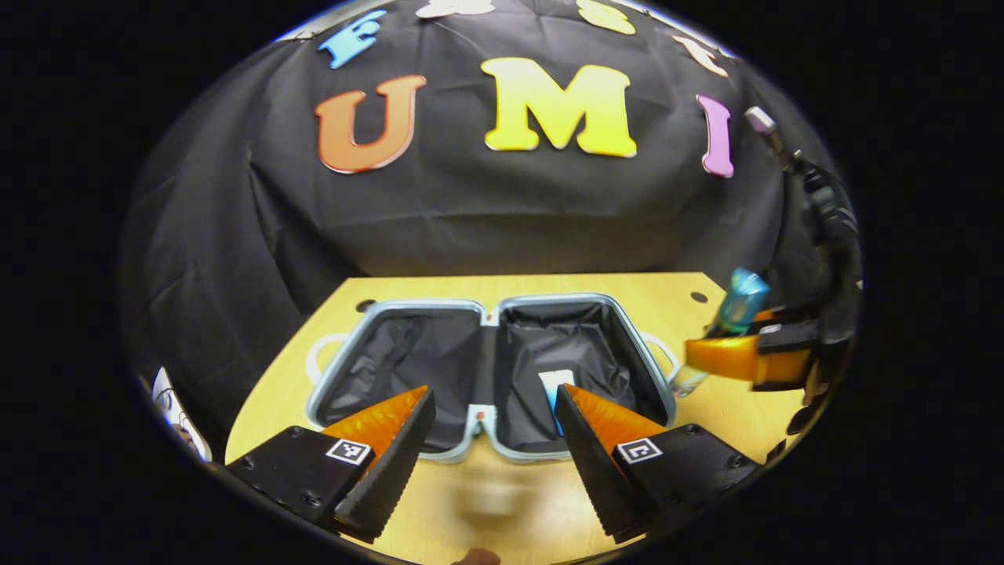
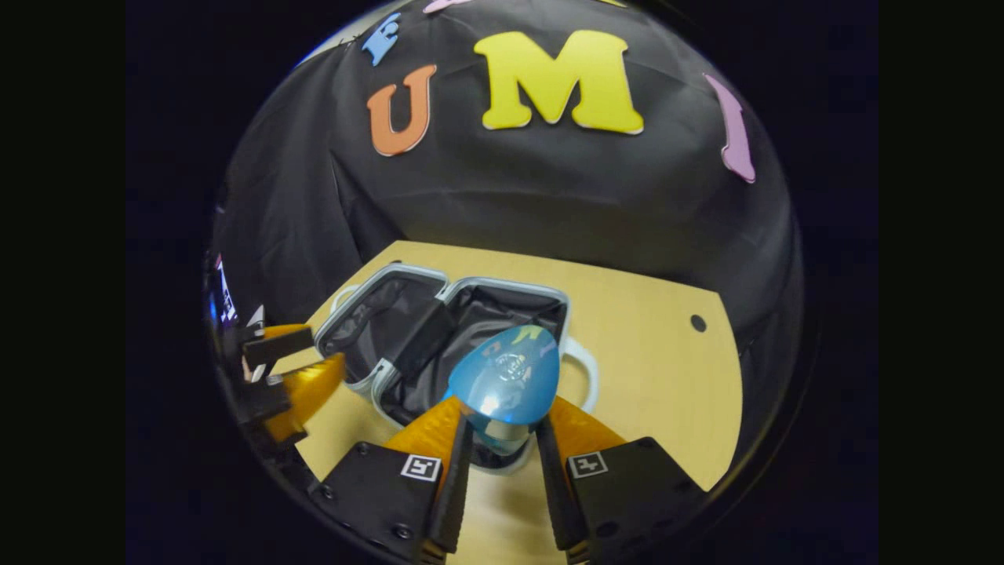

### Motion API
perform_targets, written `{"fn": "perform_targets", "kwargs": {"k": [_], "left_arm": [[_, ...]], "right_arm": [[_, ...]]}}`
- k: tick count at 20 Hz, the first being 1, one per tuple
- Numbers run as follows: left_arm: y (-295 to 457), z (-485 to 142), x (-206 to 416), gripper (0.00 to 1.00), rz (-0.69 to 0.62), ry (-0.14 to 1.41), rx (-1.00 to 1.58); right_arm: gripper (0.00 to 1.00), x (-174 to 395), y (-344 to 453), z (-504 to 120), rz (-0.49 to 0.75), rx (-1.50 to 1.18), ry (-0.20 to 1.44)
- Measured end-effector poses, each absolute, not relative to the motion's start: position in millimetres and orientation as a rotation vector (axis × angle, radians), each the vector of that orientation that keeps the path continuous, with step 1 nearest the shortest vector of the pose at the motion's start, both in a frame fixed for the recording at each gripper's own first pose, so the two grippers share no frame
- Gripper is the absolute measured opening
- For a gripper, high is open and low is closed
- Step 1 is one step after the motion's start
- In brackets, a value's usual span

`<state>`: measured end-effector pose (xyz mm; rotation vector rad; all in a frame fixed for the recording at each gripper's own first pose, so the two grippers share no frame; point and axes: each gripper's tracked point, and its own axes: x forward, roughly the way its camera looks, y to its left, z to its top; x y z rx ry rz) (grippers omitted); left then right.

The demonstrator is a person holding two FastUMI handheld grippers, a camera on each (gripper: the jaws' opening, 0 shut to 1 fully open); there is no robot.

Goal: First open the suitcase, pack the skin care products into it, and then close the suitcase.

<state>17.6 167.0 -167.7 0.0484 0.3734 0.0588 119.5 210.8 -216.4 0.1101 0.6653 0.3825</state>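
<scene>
Right gripper (image 2: 502, 463): seen at the bottom centre of the right gripper view, clamped on a blue-capped bottle (image 2: 506, 384), both fingers pressed against its lower body.
Bottle: held cap-forward, so that the cap covers the near corner of the suitcase (image 2: 392, 333); in the left gripper view the same bottle (image 1: 733, 314) is seen at right of frame, tilted and lifted off the table (image 1: 674, 286), just beside the case's right handle (image 1: 663, 353).
Left gripper (image 1: 490, 439): at the bottom of the left gripper view, jaws spread wide with nothing between them, hovering over the near rim of the case.
Step in hand: judged to be the carrying of the bottle to the open case; it would best be brought over the right-hand half, lowered until it lies on the lining, and only then let go, with the rim and the handle cleared on the way.
Suitcase: laid open flat at the centre of the table, both halves lined in dark cloth.
Contents, right half: one pale blue-and-white item (image 1: 557, 384) lies near the front edge, partly hidden by a finger; probably a skin care product, though its kind cannot be told.
Contents, left half: nothing is made out on the lining.
Progress: case opened, packing under way, closing not yet done.
</scene>
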Motion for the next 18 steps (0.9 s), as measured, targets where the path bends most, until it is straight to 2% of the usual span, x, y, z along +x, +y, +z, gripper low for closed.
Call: {"fn": "perform_targets", "kwargs": {"k": [4,8,14,15,18], "left_arm": [[212,-137,-18,0.98,0.112,0.253,0.040],[246,-124,-39,0.98,0.141,0.217,0.101],[289,-114,-43,0.98,0.179,0.174,0.042],[298,-115,-42,1.00,0.188,0.173,0.031],[321,-112,-38,0.97,0.213,0.163,0.029]], "right_arm": [[0.42,133,246,-271,0.358,0.132,0.822],[0.42,139,260,-301,0.320,0.123,0.930],[0.42,174,273,-300,0.265,0.122,0.900],[0.42,179,274,-302,0.251,0.134,0.905],[0.42,185,270,-322,0.176,0.177,0.979]]}}
